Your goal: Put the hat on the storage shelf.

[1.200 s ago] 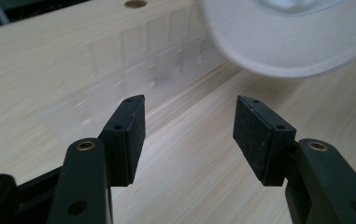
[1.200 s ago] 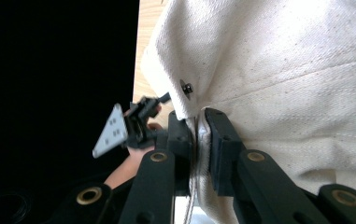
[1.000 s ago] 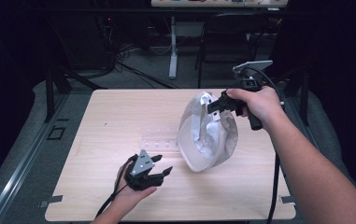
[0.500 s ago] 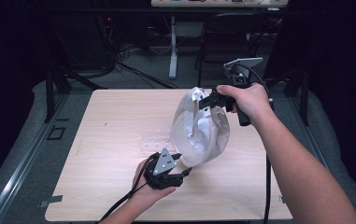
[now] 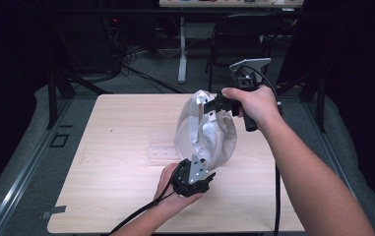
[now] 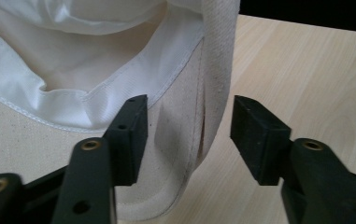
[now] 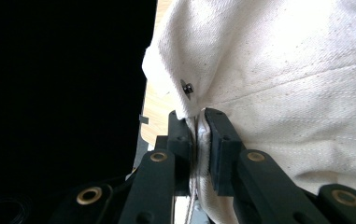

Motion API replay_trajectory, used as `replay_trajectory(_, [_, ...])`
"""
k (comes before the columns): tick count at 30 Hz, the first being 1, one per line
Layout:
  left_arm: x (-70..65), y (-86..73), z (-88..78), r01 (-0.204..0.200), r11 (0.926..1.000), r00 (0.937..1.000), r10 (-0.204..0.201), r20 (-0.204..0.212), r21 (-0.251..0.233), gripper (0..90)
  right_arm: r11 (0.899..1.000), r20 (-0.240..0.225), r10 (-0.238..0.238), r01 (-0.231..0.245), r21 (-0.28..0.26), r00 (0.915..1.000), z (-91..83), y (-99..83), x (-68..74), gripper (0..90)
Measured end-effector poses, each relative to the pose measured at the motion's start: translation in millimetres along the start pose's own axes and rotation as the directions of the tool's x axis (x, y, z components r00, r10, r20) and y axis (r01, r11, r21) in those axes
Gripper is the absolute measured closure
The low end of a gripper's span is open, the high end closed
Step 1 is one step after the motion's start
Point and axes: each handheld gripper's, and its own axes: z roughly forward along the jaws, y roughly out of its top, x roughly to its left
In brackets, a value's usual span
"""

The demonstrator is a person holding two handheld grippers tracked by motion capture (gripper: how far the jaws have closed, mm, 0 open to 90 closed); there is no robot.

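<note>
The right gripper (image 5: 213, 104) pinches the top edge of a white cloth bag (image 5: 209, 135), which hangs over the table (image 5: 121, 147) with its bottom low near the wood. The left gripper (image 6: 185, 135) sits at the bag's lower edge, its jaws just closing, a folded seam between them, pads not pressing.
</note>
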Motion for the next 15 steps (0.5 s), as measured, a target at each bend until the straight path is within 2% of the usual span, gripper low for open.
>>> replay_trajectory(3, [0.1,0.4,-0.2,-0.007,1.0000,0.9999,0.008,-0.007,0.005,56.6,1.000,0.008,0.002,-0.002,-0.003,1.0000,0.5,-0.1,-0.4,81.3])
replay_trajectory(6, [2.7,0.7,-0.3,0.005,1.0000,1.0000,-0.005,-0.005,-0.001,63.7,1.000,0.009,0.006,-0.006,-0.002,0.9999,0.9,-0.2,-3.2,81.3])
replay_trajectory(9, [4.7,0.8,1.4,0.009,1.0000,0.9999,-0.009,-0.011,0.004,64.4,1.000,0.009,0.010,-0.010,-0.009,0.9999,0.9,-0.2,-4.9,81.3])
replay_trajectory(12, [8.0,3.8,5.6,0.038,0.9991,0.9993,-0.038,-0.006,0.016,63.7,1.000,0.002,0.018,-0.018,-0.017,0.9998,-0.4,0.4,-7.5,81.3])
replay_trajectory(15, [8.1,5.9,7.8,0.035,0.9991,0.9994,-0.035,-0.010,0.024,62.1,1.000,0.003,0.017,-0.017,-0.017,0.9999,-0.5,0.4,-7.3,81.3])
